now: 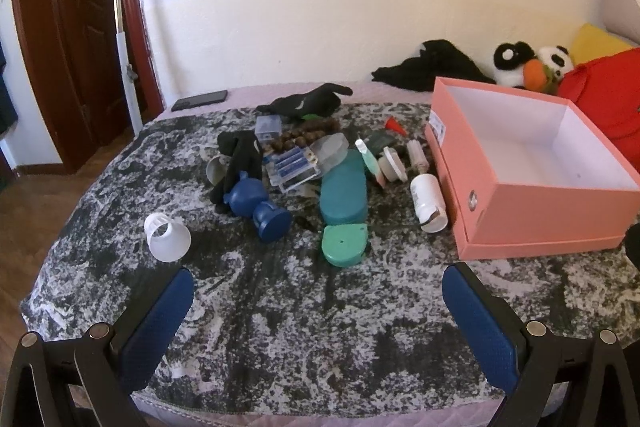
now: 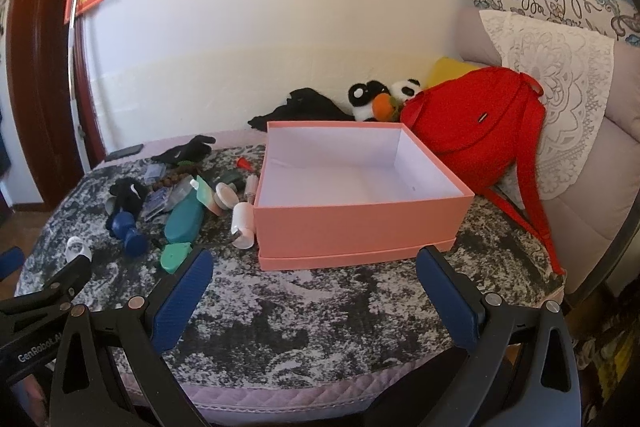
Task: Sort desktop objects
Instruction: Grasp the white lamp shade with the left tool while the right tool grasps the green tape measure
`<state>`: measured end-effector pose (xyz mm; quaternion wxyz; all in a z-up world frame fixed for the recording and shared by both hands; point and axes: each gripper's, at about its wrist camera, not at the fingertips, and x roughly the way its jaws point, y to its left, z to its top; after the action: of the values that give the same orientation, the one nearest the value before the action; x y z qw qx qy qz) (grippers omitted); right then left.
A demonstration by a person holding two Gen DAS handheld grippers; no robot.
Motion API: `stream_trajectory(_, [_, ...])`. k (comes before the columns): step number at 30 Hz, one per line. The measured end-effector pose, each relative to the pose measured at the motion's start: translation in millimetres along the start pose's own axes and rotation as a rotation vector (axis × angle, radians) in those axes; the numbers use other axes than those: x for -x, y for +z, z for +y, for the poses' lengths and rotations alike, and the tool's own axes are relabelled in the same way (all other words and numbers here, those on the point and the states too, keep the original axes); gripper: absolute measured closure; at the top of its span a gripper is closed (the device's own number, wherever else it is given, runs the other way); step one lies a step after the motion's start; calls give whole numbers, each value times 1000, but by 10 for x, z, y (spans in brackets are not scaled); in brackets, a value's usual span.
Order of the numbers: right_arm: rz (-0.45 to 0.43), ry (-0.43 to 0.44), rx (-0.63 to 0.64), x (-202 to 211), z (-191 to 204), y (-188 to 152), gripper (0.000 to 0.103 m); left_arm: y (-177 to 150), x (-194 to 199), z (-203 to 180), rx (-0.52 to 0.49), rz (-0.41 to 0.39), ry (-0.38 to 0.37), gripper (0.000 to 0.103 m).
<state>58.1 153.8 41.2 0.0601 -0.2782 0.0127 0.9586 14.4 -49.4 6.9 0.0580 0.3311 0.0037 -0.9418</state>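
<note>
A heap of small objects lies on the marbled table cover: a teal case [image 1: 344, 187] [image 2: 184, 217], a green clamshell case [image 1: 345, 243] [image 2: 174, 255], a blue figurine [image 1: 258, 205] [image 2: 126, 227], a white pill bottle [image 1: 429, 201] [image 2: 243, 223], a clear cup [image 1: 166, 237] [image 2: 78, 247], a battery pack [image 1: 292, 165] and black gloves [image 1: 240, 157]. An open pink box [image 1: 532, 211] [image 2: 360, 223] stands to their right, nothing visible inside. My left gripper [image 1: 318, 285] is open above the near table, short of the heap. My right gripper [image 2: 314, 269] is open before the box's front wall.
A phone [image 1: 200, 99] lies at the table's far left edge. A red backpack [image 2: 480, 131], plush pandas [image 2: 380, 97] and black cloth [image 1: 428, 67] sit behind the box. A cushioned sofa [image 2: 592, 163] is on the right. A dark wooden door [image 1: 68, 39] stands left.
</note>
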Motion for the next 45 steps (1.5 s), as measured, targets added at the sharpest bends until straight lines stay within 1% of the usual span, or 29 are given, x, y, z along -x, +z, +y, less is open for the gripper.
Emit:
stream_trajectory(5, [-20, 15, 8, 0, 51, 66, 0, 71, 10, 83, 1, -20, 13, 1])
stream_trajectory(8, [-26, 63, 8, -75, 133, 77, 0, 78, -61, 274, 32, -21, 62, 1])
stream_trajectory(10, [-3, 112, 22, -190, 255, 49, 0, 50, -185, 471, 69, 5, 101, 1])
stream_trajectory(12, [31, 169, 45, -331, 411, 10, 0, -7, -370, 726, 128, 58, 137, 1])
stream_trajectory(16, [93, 270, 89, -632, 774, -85, 0, -124, -721, 1158, 227, 139, 197, 1])
stream_trajectory(20, [139, 334, 140, -978, 1180, -178, 0, -162, -1017, 1371, 263, 176, 214, 1])
stream_trajectory(22, [169, 337, 160, -1212, 1357, -218, 0, -164, -1203, 1467, 284, 199, 223, 1])
stream_trajectory(26, [242, 338, 167, -1668, 1568, -325, 0, -185, -1593, 1643, 343, 256, 222, 1])
stream_trajectory(28, [276, 335, 168, -1866, 1649, -390, 0, -194, -1792, 1699, 357, 288, 229, 1])
stream_trajectory(32, [342, 322, 177, -2230, 1793, -532, 0, -201, -2081, 1772, 373, 324, 231, 1])
stream_trajectory(38, [361, 270, 187, -2575, 1934, -613, 0, -198, -2412, 1835, 367, 352, 239, 1])
stream_trajectory(41, [364, 275, 167, -2684, 1976, -629, 0, -203, -2551, 1886, 379, 366, 249, 1])
stream_trajectory(45, [368, 261, 179, -2839, 2068, -653, 0, -185, -2724, 1916, 369, 376, 269, 1])
